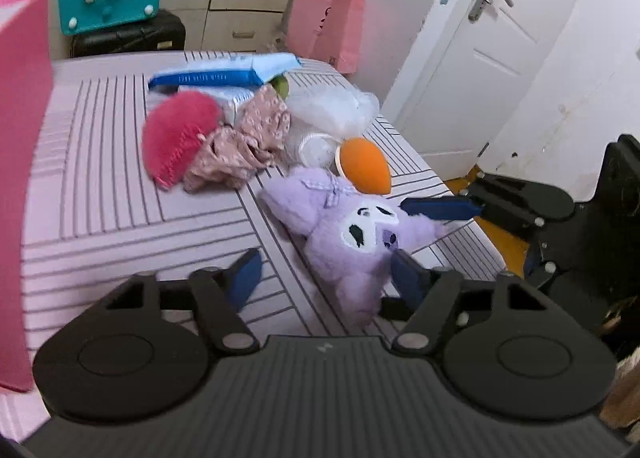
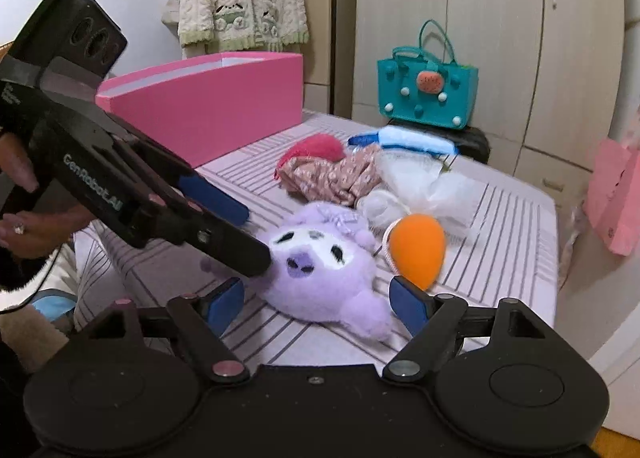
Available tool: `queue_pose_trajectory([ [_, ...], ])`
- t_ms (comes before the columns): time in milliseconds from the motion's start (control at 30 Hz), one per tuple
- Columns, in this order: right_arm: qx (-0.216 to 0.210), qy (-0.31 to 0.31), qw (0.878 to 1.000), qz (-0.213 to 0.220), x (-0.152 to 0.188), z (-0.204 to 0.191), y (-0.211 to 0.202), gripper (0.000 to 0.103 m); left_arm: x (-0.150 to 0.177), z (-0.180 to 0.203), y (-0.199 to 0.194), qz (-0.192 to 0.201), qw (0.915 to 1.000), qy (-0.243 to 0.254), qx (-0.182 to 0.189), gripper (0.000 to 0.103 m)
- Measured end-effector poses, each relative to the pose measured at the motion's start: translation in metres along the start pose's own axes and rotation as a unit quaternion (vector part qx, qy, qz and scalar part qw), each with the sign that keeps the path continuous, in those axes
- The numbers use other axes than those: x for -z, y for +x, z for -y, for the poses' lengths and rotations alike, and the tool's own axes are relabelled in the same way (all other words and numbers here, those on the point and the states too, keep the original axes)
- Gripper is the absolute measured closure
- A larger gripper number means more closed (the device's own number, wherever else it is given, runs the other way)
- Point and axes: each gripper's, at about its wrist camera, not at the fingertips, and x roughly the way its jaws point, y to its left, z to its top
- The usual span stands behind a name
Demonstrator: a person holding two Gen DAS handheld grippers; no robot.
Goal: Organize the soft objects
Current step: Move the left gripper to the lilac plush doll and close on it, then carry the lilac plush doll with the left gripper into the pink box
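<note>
A purple plush toy (image 1: 352,234) (image 2: 320,262) lies face up on the striped cover. My left gripper (image 1: 326,278) is open; the plush's lower end lies between its blue fingers, close to the right one, while the left one stands apart. My right gripper (image 2: 318,304) is open too, its fingers either side of the plush's lower body without pressing. In the right wrist view the left gripper (image 2: 256,238) comes in from the left at the plush's head. Behind the plush lie an orange egg-shaped sponge (image 1: 364,169) (image 2: 416,250), a pink knitted piece (image 1: 180,137) and floral cloth (image 1: 244,145).
An open pink box (image 2: 208,105) stands at the far left of the striped cover (image 2: 500,225). White plastic wrapping (image 1: 332,109) and a blue-and-white package (image 1: 224,73) lie behind the cloth. A teal bag (image 2: 428,97), a pink paper bag (image 1: 326,29) and a white door (image 1: 480,57) are beyond.
</note>
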Motion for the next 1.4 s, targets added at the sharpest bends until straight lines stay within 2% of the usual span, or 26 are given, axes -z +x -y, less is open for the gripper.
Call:
queue_pose_trajectory([
  [100,-0.016,0.004,1.0,-0.005,0.004,0.001,0.006,0.019,0.004,0.0,0.003,0.015,0.9996,-0.015,0.02,0.053],
  [167,-0.009,0.005,1.0,0.003,0.006,0.0,0.008,0.02,0.006,0.0,0.002,0.021,0.9992,-0.016,0.031,0.059],
  [300,-0.016,0.023,1.0,0.001,0.007,0.001,0.012,0.036,0.01,0.003,0.003,0.028,0.9988,-0.025,0.031,0.065],
  [333,-0.01,0.024,1.0,0.001,0.008,0.001,0.012,0.037,0.011,0.004,0.002,0.03,0.9989,-0.024,0.028,0.065],
  [633,0.009,0.016,1.0,0.01,0.009,-0.01,0.009,0.04,0.014,0.012,-0.011,0.027,0.9995,-0.011,0.008,0.065],
  [967,-0.012,0.024,0.999,-0.021,-0.007,-0.039,-0.004,0.04,0.026,0.01,-0.054,0.011,0.9995,-0.029,0.006,0.065],
  [1167,-0.02,-0.01,0.999,-0.034,-0.023,-0.068,-0.019,0.04,0.034,0.004,-0.085,0.014,0.9986,-0.049,0.013,0.065],
  [1400,-0.038,-0.024,0.998,-0.041,-0.038,-0.094,-0.029,0.04,0.038,0.003,-0.117,0.005,0.9986,-0.053,-0.002,0.064],
])
